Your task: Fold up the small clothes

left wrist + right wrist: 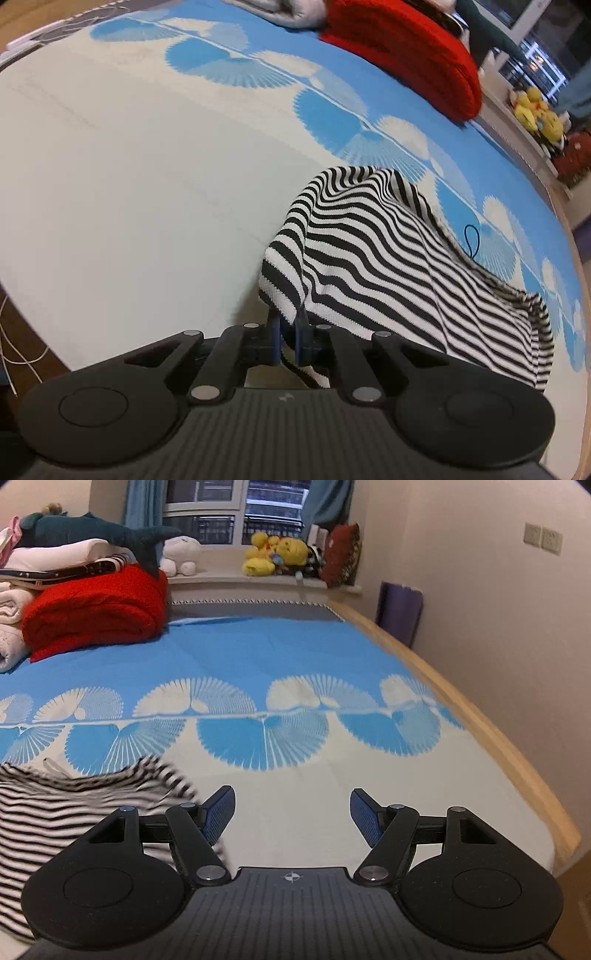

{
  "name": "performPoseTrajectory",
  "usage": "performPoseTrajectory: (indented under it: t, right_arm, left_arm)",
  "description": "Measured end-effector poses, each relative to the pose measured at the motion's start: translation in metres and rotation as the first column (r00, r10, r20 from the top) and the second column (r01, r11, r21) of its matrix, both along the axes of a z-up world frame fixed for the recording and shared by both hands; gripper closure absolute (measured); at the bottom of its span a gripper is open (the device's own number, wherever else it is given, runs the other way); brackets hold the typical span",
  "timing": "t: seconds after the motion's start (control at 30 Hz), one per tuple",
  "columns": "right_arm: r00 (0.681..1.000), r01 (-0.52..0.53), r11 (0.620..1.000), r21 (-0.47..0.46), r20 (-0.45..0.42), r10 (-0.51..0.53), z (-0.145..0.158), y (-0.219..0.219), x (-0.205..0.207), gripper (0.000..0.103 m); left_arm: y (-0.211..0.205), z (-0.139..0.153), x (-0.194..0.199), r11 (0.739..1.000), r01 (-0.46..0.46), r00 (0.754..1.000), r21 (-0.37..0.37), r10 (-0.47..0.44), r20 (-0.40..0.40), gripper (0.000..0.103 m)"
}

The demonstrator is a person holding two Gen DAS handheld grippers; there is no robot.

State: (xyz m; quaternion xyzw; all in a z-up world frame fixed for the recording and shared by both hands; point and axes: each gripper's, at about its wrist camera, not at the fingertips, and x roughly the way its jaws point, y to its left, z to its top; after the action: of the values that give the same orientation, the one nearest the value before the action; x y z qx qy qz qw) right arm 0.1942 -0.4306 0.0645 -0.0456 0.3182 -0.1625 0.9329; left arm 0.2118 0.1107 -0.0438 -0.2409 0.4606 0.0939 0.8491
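bed (295,653) blue-white sheet | window (236,509) dark | wall (498,609) beige

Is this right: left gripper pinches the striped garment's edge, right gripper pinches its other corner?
Half right. The left gripper is shut on the striped garment. The right gripper is open and empty; the right wrist view shows only the bedsheet between its fingers.

The striped garment (74,812) is motion-blurred and cut off by the left edge in the right wrist view, its lower part hidden behind the right tool (293,814).
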Motion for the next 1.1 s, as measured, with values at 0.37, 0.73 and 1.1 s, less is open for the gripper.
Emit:
performPoseTrajectory:
  t: [0.37, 0.73, 1.1]
  right_arm:
    - [0.999, 0.035, 0.999, -0.034, 0.008, -0.035, -0.016, -0.015, -0.004, 0.031]
    - [0.989, 0.139, 0.989, 0.048, 0.041, -0.141, -0.012, -0.077, -0.035, 0.031]
    - [0.983, 0.172, 0.981, 0.091, 0.053, -0.178, -0.014, -0.097, -0.042, 0.031]
  left_arm:
    - [-0.012, 0.011, 0.002, 0.990, 0.061, 0.998, 0.131, -0.058, -0.027, 0.096]
    - [-0.126, 0.074, 0.016, 0.918, 0.156, 0.968, 0.364, -0.215, 0.127, 0.097]
    - [-0.369, 0.058, -0.020, 0.610, 0.630, 0.622, 0.481, -0.767, 0.159, 0.098]
